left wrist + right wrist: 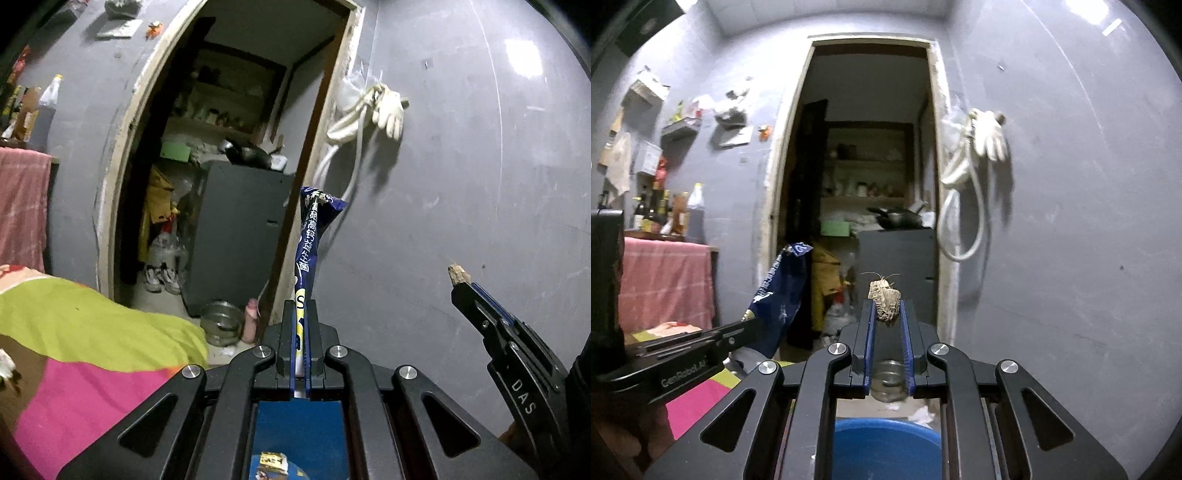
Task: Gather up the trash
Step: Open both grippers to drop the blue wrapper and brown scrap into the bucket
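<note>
In the left wrist view, the left gripper [302, 317] pinches the tall blue wrapper [310, 236] only at its lower end; it may slip out.

In the right wrist view, the right gripper [886, 314] clamps a dry husk scrap [884, 297] at the fingertips above the blue bin [886, 446]; it may crumble and miss.

Wrapper [309, 236] up in the left hand-held gripper [300, 314], scrap [884, 301] in the right hand-held gripper [886, 314], basin [886, 443] below both, doorway [868, 184] ahead, glove [990, 140] on wall right of it.
</note>
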`<action>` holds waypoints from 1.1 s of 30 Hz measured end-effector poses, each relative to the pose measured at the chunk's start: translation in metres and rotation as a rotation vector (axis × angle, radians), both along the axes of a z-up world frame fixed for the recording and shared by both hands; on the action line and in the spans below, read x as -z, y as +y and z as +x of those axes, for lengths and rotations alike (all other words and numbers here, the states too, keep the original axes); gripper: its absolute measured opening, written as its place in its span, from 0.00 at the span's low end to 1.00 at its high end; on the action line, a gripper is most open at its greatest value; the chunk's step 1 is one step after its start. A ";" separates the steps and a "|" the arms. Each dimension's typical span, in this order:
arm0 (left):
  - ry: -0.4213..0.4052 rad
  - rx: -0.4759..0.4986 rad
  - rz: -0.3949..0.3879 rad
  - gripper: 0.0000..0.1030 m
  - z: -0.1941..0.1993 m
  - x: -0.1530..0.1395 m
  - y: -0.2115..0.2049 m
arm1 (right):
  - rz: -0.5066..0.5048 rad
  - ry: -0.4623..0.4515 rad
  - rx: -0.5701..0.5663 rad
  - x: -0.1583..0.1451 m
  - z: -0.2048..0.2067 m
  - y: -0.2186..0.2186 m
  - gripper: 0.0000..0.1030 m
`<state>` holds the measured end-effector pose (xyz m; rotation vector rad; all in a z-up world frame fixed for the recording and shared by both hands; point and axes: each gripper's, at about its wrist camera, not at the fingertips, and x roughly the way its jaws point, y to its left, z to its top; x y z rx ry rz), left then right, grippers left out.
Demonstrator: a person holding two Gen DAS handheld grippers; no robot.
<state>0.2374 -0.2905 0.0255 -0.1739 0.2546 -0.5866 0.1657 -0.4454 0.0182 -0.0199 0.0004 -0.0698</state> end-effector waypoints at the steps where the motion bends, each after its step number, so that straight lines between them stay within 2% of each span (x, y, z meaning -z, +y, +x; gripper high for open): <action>1: 0.004 0.001 0.006 0.01 0.001 0.003 -0.003 | 0.007 0.008 0.004 0.003 0.001 -0.004 0.11; 8: 0.062 0.008 0.056 0.01 0.018 0.032 -0.023 | 0.055 0.085 0.032 0.029 0.013 -0.030 0.11; 17: 0.177 0.013 0.111 0.01 0.031 0.068 -0.031 | 0.092 0.209 0.005 0.050 0.032 -0.037 0.11; 25: 0.280 -0.007 0.143 0.01 0.047 0.089 -0.032 | 0.132 0.298 -0.020 0.066 0.048 -0.044 0.11; 33: 0.308 -0.003 0.157 0.01 0.049 0.097 -0.032 | 0.132 0.331 -0.025 0.072 0.051 -0.044 0.11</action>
